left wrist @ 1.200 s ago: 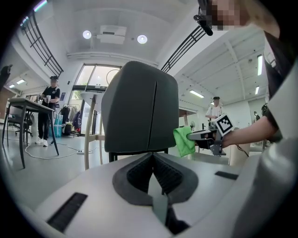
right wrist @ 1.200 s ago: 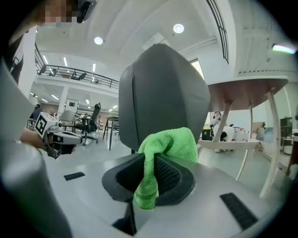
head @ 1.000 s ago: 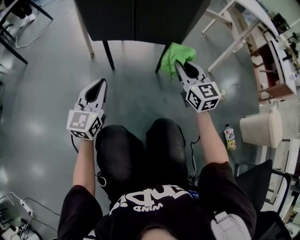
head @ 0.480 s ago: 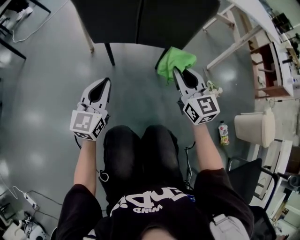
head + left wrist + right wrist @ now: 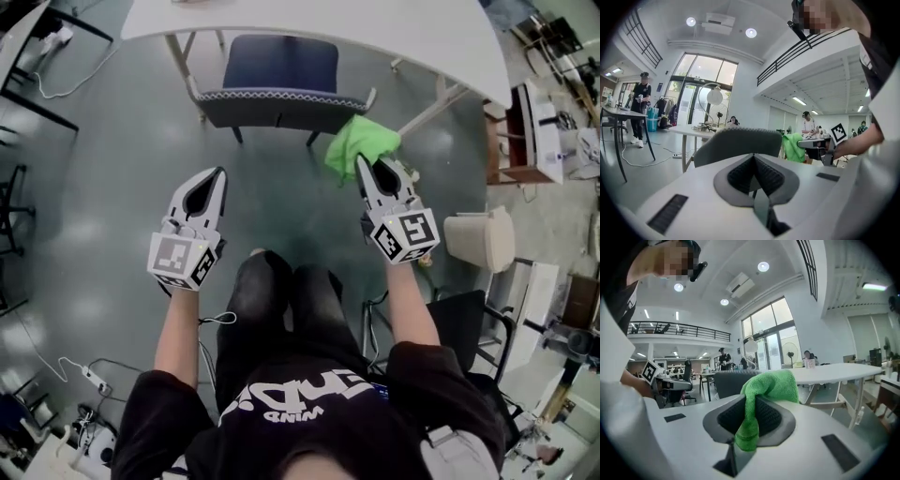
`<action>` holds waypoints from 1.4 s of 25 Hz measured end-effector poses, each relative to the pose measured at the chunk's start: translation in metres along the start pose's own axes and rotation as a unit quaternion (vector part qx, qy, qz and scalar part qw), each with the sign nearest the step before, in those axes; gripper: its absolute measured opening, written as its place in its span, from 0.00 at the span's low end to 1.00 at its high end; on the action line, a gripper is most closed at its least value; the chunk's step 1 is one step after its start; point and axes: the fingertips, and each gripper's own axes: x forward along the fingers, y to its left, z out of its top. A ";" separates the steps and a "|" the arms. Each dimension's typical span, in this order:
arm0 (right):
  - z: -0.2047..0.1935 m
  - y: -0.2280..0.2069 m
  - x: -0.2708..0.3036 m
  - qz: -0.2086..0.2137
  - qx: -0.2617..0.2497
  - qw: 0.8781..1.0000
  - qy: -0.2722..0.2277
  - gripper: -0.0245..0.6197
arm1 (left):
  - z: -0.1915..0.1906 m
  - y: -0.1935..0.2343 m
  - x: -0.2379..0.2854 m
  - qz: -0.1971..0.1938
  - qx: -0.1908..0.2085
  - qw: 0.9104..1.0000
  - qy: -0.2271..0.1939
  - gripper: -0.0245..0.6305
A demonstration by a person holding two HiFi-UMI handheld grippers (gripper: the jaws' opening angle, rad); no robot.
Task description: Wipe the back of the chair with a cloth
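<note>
A dark blue chair (image 5: pixel 279 80) stands tucked under a white table (image 5: pixel 309 26), its grey backrest (image 5: pixel 740 143) facing me. A green cloth (image 5: pixel 359 141) bunches at the tip of my right gripper (image 5: pixel 367 161), just right of the backrest's right end. In the right gripper view that gripper (image 5: pixel 749 416) is shut on the green cloth (image 5: pixel 766 391), and the backrest (image 5: pixel 729 381) shows behind it. My left gripper (image 5: pixel 210 176) hangs below the chair's left side, a short way off it. In its own view the left gripper (image 5: pixel 754 172) is shut with nothing held.
A white bin (image 5: pixel 478 239) stands on the floor at the right, next to a dark office chair (image 5: pixel 469 323). Shelving (image 5: pixel 525 117) sits at the far right. Cables and a power strip (image 5: pixel 89 375) lie at the lower left. Black table legs (image 5: pixel 28 98) cross the upper left.
The view has pulled back, so the whole chair and the white table now show. Both grippers kept their pose below the chair, the right one still holding the cloth.
</note>
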 end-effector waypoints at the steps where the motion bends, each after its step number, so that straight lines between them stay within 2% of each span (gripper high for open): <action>1: 0.020 0.003 -0.006 -0.007 0.005 1.000 0.003 0.11 | 0.023 -0.001 -0.007 -0.002 -0.005 1.000 0.002 0.04; 7: 0.127 0.027 -0.049 -0.040 0.028 0.999 0.006 0.11 | 0.138 -0.012 -0.043 -0.016 -0.021 1.000 0.009 0.04; 10: 0.160 0.036 -0.067 -0.053 0.037 0.998 0.004 0.11 | 0.180 -0.016 -0.050 -0.023 -0.026 0.999 0.006 0.04; 13: 0.182 0.043 -0.082 -0.060 0.044 0.997 0.000 0.11 | 0.206 -0.024 -0.054 -0.029 -0.036 0.999 -0.002 0.04; 19: 0.205 0.047 -0.107 -0.071 0.054 0.996 -0.013 0.11 | 0.233 -0.046 -0.054 -0.045 -0.032 0.998 -0.011 0.04; 23: 0.211 0.056 -0.120 -0.065 0.051 0.996 -0.019 0.11 | 0.243 -0.056 -0.057 -0.040 -0.031 0.999 -0.019 0.04; 28: 0.203 0.065 -0.128 -0.058 0.042 0.997 -0.013 0.11 | 0.245 -0.066 -0.061 -0.029 -0.033 0.999 -0.028 0.04; 35: 0.181 0.068 -0.129 -0.058 0.041 0.997 -0.002 0.11 | 0.236 -0.074 -0.057 -0.022 -0.015 0.999 -0.031 0.04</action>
